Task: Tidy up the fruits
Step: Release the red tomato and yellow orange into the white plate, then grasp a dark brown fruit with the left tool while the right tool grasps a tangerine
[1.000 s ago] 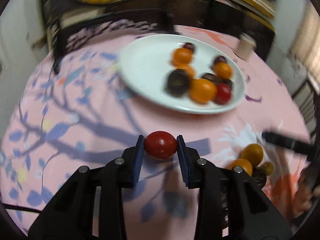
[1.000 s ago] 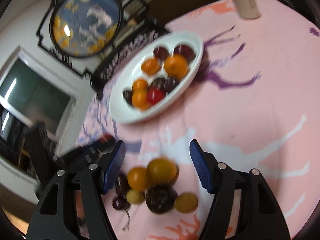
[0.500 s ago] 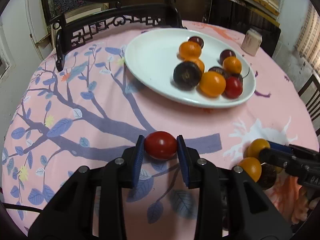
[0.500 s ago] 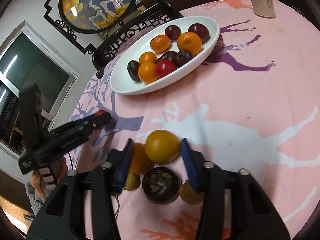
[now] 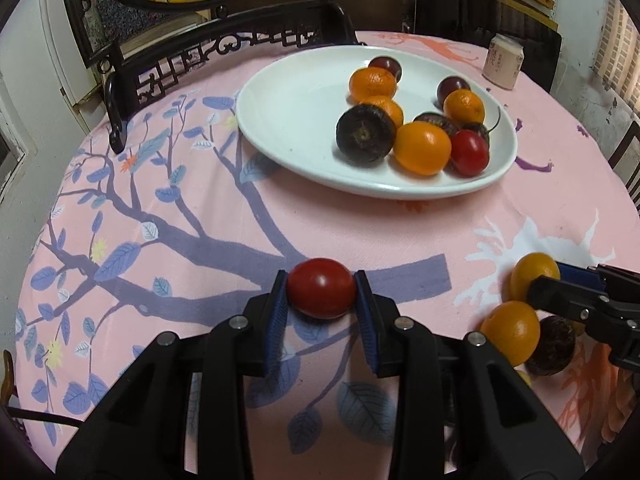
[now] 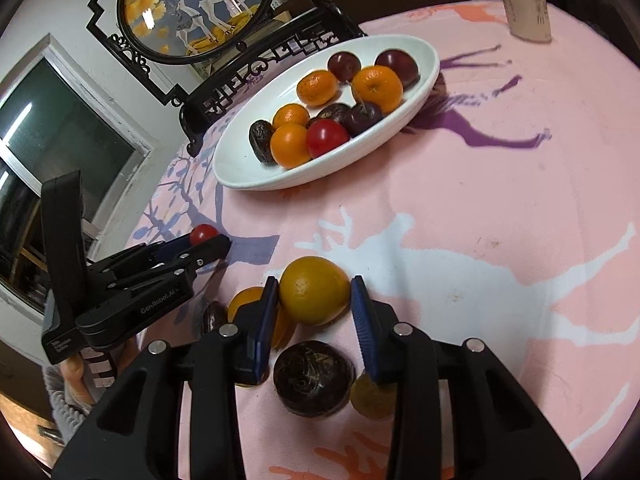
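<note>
My left gripper (image 5: 321, 294) pinches a red tomato (image 5: 322, 293), my right gripper (image 6: 314, 304) an orange (image 6: 314, 295); the plate (image 5: 304, 160) holds most fruit, four loose pieces remain.

The right gripper (image 5: 560, 280) is hiding part of the orange (image 5: 534, 276) in the left wrist view. A small yellow fruit (image 6: 372, 400) is lying half behind a finger. The can (image 6: 526, 6) is being cut by the top edge.
</note>
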Tool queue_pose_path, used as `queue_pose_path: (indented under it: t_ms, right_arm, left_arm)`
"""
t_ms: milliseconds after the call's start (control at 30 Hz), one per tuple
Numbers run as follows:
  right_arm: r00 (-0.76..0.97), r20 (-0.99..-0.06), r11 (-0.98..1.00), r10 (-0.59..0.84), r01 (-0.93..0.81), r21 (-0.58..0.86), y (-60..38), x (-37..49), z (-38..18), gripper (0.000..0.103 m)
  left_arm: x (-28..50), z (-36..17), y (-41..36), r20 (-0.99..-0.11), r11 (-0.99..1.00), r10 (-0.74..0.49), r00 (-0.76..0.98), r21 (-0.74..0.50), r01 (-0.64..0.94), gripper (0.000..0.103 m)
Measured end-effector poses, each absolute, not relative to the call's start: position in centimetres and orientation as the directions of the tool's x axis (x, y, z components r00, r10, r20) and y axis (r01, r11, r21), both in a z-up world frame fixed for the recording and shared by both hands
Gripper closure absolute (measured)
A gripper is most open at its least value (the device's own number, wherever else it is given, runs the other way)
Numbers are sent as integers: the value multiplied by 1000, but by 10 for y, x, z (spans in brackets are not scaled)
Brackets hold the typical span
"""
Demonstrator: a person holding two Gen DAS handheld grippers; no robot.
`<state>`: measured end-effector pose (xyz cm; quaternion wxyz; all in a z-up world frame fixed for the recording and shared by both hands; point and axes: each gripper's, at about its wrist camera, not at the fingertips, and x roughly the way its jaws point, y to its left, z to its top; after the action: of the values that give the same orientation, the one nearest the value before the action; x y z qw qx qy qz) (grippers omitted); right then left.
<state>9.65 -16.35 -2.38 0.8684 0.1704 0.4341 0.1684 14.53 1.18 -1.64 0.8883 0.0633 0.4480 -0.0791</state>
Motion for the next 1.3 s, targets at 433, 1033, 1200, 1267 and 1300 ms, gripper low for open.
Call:
queue_pose_path:
  t_ms: [433,1033,1200,1267,1300]
  right_arm:
    - [738,-611,942,285,-98,320,-157,162,29,66]
    - [744,-600,925,294,-64,374,-183,135,23,44]
    - [726,-612,916,314,-63,396,-193,95,10,43]
    - [721,-622,923,305,-63,379,-194,78,7,43]
    - [723,-619,922,308,-66,381,-194,70,7,43]
  left_arm:
    - [205,36,-1,-726,995,-66,685,7,104,70]
    - [182,23,13,-694,993,-24,719,70,100,25]
    - [145,15,9,-703,981,-35,710,110,157,25]
    - [122,17,7,-691,974,-55,721,123,192,21]
    - [109,19,6,-684,970,-75,726,120,213,17]
